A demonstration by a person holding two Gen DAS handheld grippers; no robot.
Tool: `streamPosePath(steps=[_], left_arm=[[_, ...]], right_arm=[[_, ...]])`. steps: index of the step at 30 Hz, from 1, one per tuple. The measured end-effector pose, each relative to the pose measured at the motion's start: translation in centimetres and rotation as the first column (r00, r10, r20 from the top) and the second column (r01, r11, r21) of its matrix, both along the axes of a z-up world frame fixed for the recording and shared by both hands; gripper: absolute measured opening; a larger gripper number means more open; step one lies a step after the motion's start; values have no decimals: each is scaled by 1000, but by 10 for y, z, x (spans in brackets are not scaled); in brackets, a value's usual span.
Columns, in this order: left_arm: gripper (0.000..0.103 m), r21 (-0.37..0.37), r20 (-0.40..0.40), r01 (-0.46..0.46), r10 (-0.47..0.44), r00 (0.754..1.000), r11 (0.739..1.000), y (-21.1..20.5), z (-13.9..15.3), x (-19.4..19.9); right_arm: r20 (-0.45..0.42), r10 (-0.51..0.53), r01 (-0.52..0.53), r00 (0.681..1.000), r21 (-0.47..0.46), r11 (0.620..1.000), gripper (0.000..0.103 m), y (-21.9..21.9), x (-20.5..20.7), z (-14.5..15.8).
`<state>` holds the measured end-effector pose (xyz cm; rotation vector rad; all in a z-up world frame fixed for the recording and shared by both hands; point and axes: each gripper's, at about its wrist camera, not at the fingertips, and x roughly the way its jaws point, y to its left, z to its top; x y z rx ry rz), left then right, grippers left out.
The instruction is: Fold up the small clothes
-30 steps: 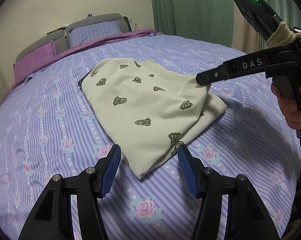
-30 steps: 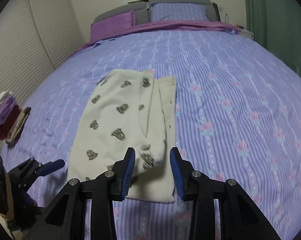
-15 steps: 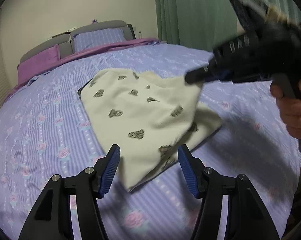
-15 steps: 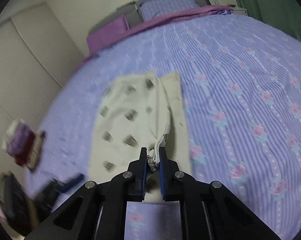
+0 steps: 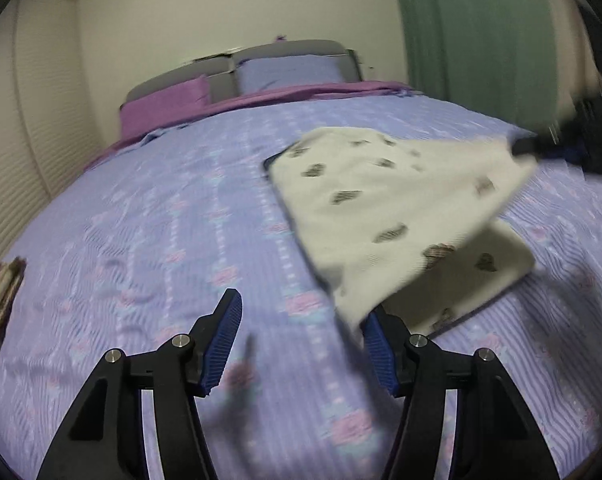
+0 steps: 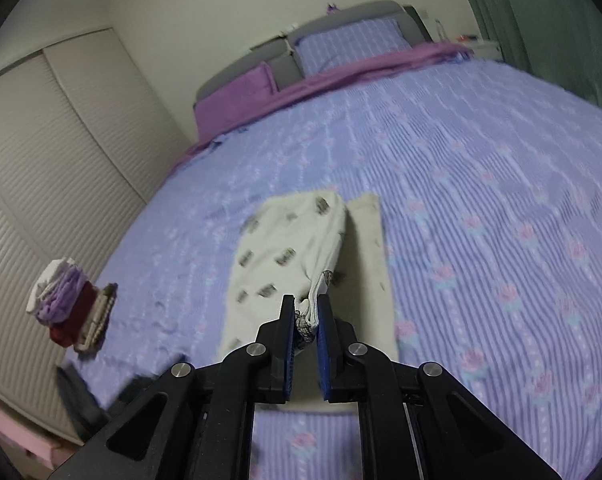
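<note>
A cream garment with dark printed figures lies on the purple flowered bedspread. My right gripper is shut on a bunched edge of the garment and lifts its upper layer off the lower layer. In the left wrist view the right gripper shows blurred at the far right, holding the raised corner. My left gripper is open and empty. Its right finger sits just below the garment's hanging near corner.
A stack of folded clothes and a woven basket sit at the bed's left edge. Purple and striped pillows lie at the headboard. A louvred wardrobe stands left and a green curtain right.
My right gripper closed on the garment's edge and lifted it up, peeling the top layer. My left gripper stayed open and shifted left, so the garment now sits to its right.
</note>
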<state>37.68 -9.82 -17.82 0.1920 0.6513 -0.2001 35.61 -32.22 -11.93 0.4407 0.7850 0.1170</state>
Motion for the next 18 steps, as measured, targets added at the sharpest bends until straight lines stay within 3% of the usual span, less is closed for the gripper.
streamPosePath(steps=[7, 13, 18], left_arm=[[60, -32, -88, -30, 27, 996, 999, 8, -16, 5], [62, -46, -125, -54, 47, 991, 998, 7, -26, 4], [62, -22, -129, -9, 6, 992, 1000, 10, -18, -3]], right_arm=[[-104, -21, 14, 994, -70, 997, 11, 6, -9, -53], [-101, -48, 31, 994, -167, 985, 11, 12, -14, -66], [-94, -59, 44, 994, -152, 987, 15, 9, -16, -68]])
